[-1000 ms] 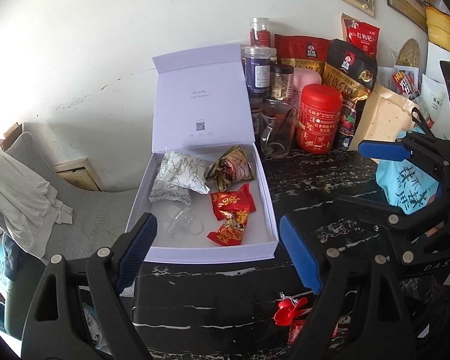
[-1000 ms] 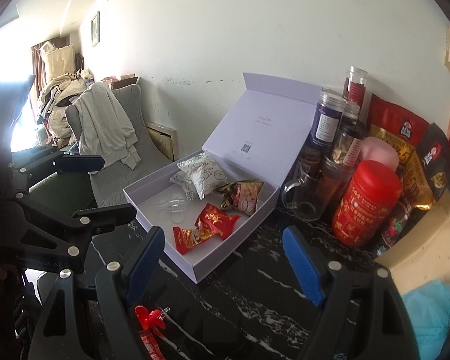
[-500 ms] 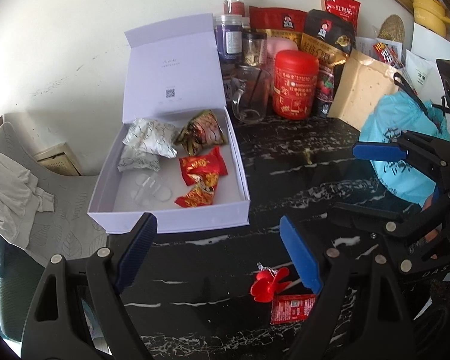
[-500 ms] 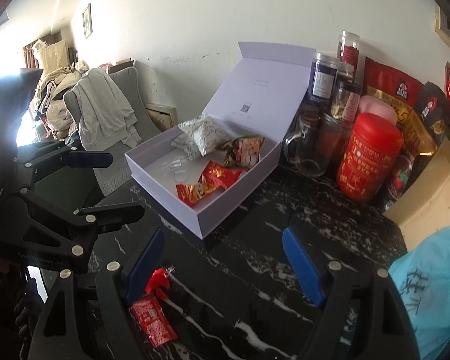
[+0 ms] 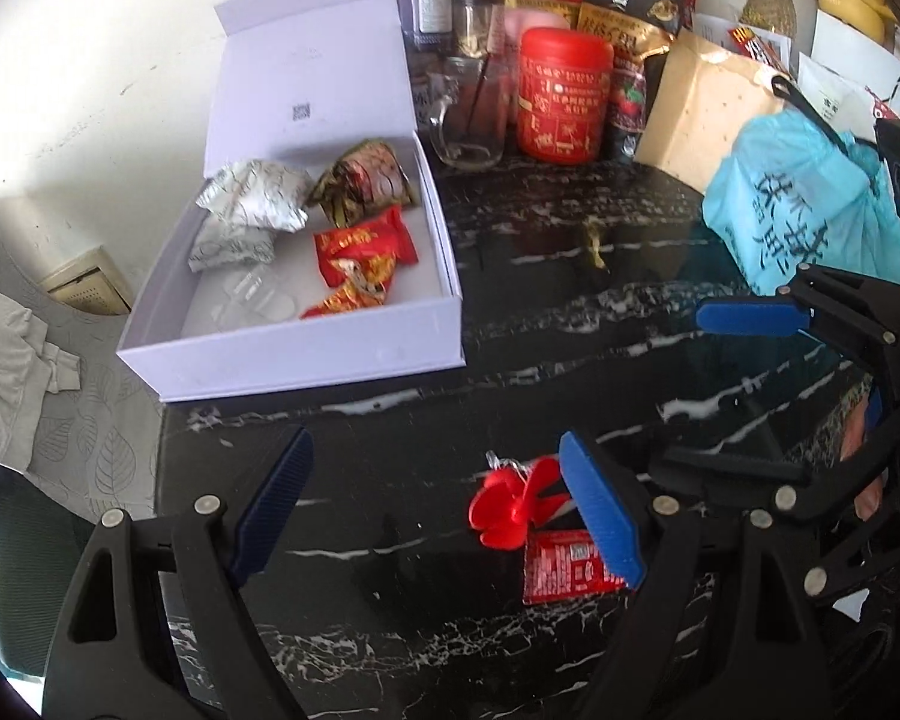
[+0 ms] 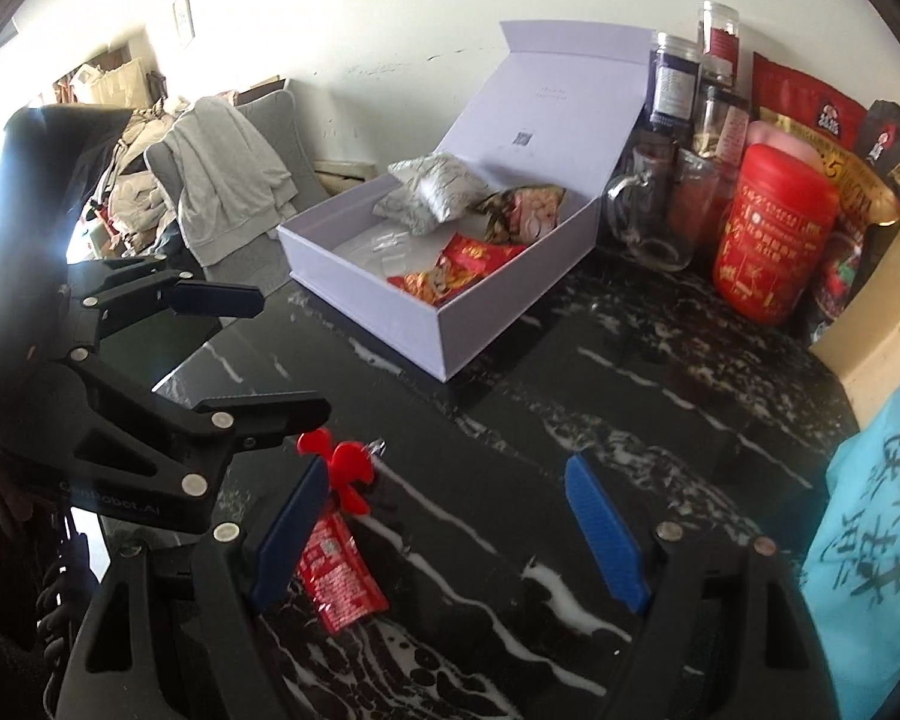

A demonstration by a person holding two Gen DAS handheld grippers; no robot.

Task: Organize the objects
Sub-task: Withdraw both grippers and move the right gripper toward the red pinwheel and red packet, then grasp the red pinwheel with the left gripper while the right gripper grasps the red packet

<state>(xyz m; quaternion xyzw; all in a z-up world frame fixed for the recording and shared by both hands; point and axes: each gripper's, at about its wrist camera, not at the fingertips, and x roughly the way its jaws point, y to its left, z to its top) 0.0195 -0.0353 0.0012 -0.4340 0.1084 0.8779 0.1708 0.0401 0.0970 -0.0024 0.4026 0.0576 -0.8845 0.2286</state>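
Both hand-held grippers lower than 1 second ago, tipped toward bench (image 5: 570, 312). Left hand-held gripper (image 5: 432, 510) and right hand-held gripper (image 6: 444, 534) jaws spread, empty. Red sachet (image 5: 561, 567) and red clip (image 5: 507, 507) now in view, on bench, well in front of open white box (image 5: 294, 354). Likely next pick; box already holds 5 or so packets.

Table (image 5: 570, 324): glossy black marble-look top with white veining, reflective. Gift box (image 5: 306, 354): matt pale lilac card, smooth. Snack packets (image 5: 363, 243) inside: shiny crinkled red foil; two silvery patterned wrappers (image 5: 258, 195), crumpled. Sachet (image 5: 561, 567) on table: glossy red film. Red propeller toy (image 5: 507, 507): smooth plastic. Mug (image 5: 468, 114): clear glass. Red canister (image 5: 564, 96): glossy plastic, printed. Blue bag (image 5: 804, 204): thin, wrinkled plastic. Gripper pads: ribbed blue rubber on matt black frames.
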